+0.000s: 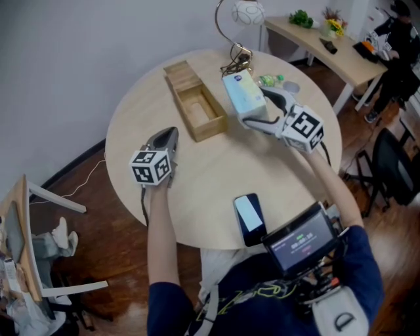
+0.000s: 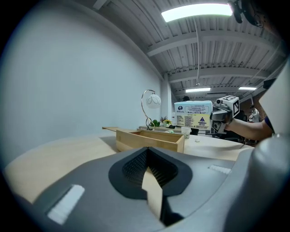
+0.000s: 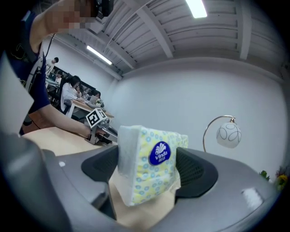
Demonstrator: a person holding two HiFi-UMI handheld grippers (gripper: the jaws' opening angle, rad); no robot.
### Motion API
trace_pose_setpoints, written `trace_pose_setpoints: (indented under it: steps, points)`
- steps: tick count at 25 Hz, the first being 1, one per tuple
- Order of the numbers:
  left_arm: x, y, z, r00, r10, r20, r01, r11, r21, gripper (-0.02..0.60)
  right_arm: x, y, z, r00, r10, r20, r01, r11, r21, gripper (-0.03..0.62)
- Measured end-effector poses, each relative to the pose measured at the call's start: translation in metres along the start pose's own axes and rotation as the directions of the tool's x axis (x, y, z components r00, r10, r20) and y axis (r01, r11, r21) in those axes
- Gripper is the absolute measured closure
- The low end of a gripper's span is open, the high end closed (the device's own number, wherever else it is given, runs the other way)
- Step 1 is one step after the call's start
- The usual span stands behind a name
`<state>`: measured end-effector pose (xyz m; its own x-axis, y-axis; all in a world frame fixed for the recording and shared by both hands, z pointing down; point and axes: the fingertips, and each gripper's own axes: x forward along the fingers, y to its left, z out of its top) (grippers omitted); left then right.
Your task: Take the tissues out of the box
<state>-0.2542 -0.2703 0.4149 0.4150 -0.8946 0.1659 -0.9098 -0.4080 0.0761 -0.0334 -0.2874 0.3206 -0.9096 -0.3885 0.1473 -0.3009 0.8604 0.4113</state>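
1. The right gripper (image 1: 258,109) had its jaws spread wide and clamped on the tissue pack (image 3: 149,163), one jaw on each side. You could see the blue logo and the yellow-and-blue pattern right between them.
2. The pack was out of the wooden box (image 1: 197,102), held up off the desk (image 1: 197,190) just to the right of it, near the lamp (image 1: 246,13).
3. The box sat open on the desk, long side running away from the person.
4. The left gripper (image 1: 168,135) rested low at the left side of the desk, well apart from the box, with its jaws clenched together and just a thin sliver of desk showing between them.
5. A phone (image 1: 249,218) lay near the desk's front edge, close to the person.
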Motion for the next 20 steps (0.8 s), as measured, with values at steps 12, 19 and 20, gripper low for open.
trace_pose_setpoints:
  steps: [12,19,20]
  points:
    - [-0.001,0.002,0.002,1.000,0.015,-0.001,-0.015,1.000,-0.002,0.577,-0.035,-0.003,-0.055,0.998,-0.064,0.022,0.056,0.960,0.273,0.206]
    - [0.002,0.000,0.004,1.000,0.017,0.001,-0.017,1.000,-0.002,0.577,-0.050,-0.011,-0.074,0.991,-0.094,0.094,0.053,0.926,0.373,0.230]
    - [0.001,0.002,0.004,1.000,0.017,0.000,-0.017,1.000,-0.003,0.577,-0.050,-0.011,-0.076,0.990,-0.100,0.099,0.054,0.921,0.386,0.230]
